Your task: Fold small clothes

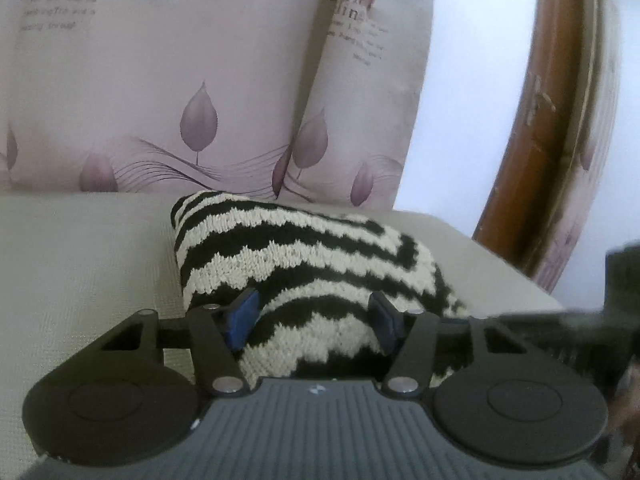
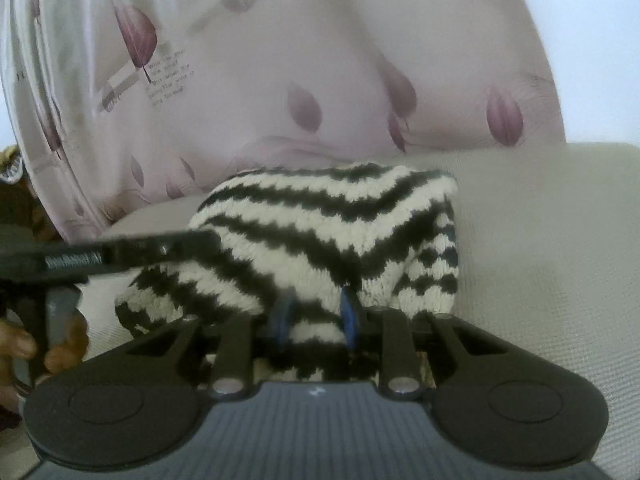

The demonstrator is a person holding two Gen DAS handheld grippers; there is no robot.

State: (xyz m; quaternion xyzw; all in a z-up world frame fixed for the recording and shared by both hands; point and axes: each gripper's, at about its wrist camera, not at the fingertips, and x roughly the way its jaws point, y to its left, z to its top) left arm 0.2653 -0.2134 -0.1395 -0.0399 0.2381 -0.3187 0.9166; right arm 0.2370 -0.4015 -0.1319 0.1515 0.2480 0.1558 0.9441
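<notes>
On a beige sofa seat, the right gripper pinches the near edge of a soft, bulky striped knit, the left gripper half-closed around a thick fold, grip uncertain.

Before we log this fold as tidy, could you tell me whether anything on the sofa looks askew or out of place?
Only the striped knit garment looks untidy: it sits bunched in a lumpy mound on the sofa seat rather than flat, its stripes running crooked. Both tools, left tool and right tool, have knit between their pads. The leaf-print cushions look ordinary.
</notes>
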